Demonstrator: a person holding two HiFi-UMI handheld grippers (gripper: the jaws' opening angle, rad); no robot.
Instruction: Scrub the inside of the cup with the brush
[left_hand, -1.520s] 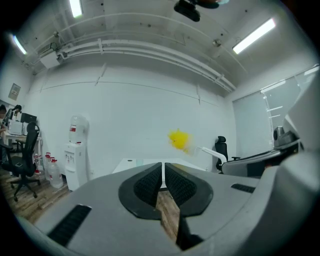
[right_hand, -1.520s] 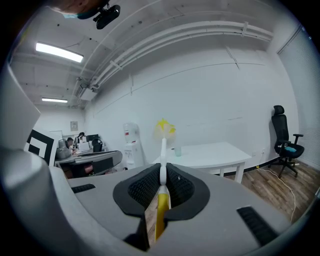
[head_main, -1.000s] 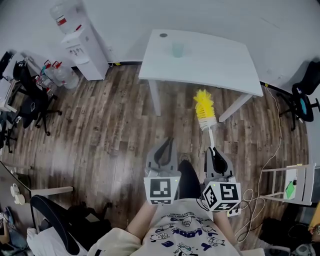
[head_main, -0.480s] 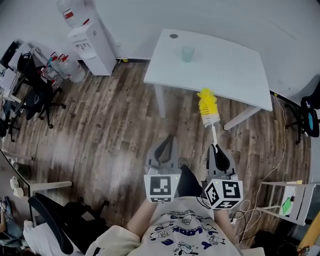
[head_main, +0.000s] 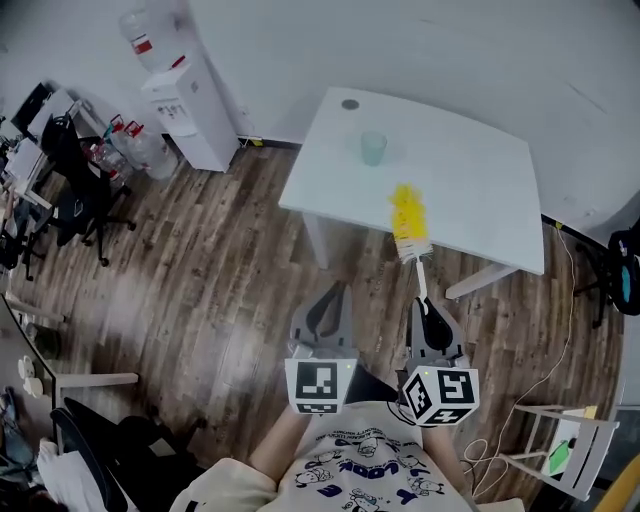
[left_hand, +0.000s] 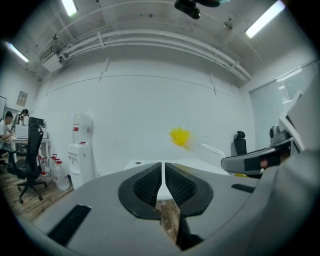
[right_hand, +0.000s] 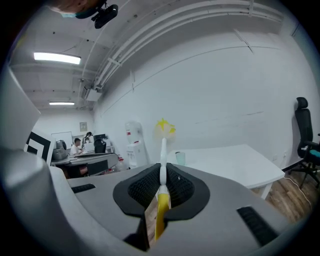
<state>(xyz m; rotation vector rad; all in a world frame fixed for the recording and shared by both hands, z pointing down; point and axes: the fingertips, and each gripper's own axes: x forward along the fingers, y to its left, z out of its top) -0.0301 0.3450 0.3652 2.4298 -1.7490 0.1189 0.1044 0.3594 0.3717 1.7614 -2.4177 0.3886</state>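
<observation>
We have stepped closer: the brush (head_main: 407, 222), clamped in our right hand-held gripper (head_main: 424, 308), now overhangs the desk (head_main: 470, 190) edge, with the cup (head_main: 373, 148) at its 11 o'clock. Our left hand-held gripper (head_main: 334, 295) is closed and empty. Scrubbing is not yet begun.

The brush (head_main: 407, 218) has a blurred yellow head; its handle's end is hidden inside the right gripper (right_hand: 161, 175); the cup (head_main: 373, 148) is too small to see into; the picture's edge cuts a chair (head_main: 630, 272).
</observation>
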